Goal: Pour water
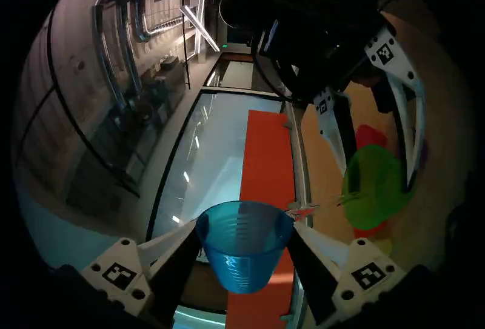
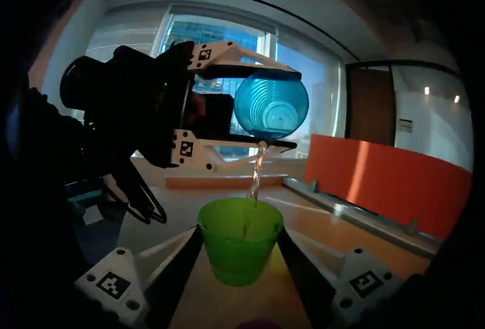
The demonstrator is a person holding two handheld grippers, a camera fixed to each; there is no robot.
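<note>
Right gripper view: green cup [image 2: 240, 241] above wood table [image 2: 312, 211]; windows [image 2: 315, 74] behind.

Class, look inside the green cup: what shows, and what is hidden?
A thin water stream from the tilted blue cup above falls into the green cup. Its rim and tinted wall hide the bottom, so the water level cannot be told.

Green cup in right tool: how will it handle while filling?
Looks like thin translucent plastic, so the green cup probably flexes if the right tool squeezes hard. The water stream from the blue cup is landing in it, so it likely grows heavier. Its smooth tapered wall may slip downward.
</note>
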